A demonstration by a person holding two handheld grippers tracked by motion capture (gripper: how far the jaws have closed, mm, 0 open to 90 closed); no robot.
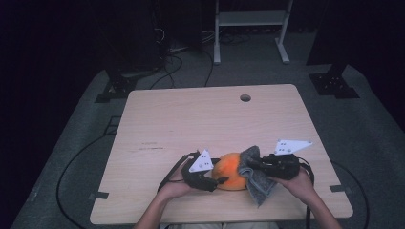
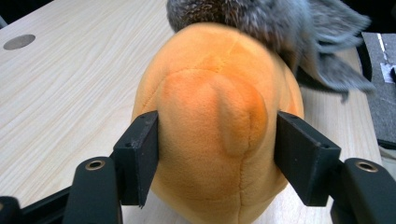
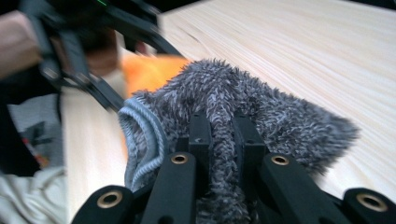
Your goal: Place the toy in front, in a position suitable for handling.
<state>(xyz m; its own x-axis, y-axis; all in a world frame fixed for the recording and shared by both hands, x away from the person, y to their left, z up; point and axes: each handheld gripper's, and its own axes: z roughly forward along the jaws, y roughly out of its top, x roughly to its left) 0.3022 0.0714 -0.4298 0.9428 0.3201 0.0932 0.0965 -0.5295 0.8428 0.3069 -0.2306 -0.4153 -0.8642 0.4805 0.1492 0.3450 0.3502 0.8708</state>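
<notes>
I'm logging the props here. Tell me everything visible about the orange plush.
The orange plush is a rounded, soft, short-pile toy with stitched seams and a darker raised bump. It sits on the wooden table near the front edge. The left gripper's jaws press its sides; the grey cloth drapes against its far side.

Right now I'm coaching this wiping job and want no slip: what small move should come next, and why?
Probably draw the grey cloth down across the orange plush toy. The right gripper is shut on the cloth, which already drapes the toy's far end, while the left gripper pads press the toy's sides, bracing it on the table.
</notes>
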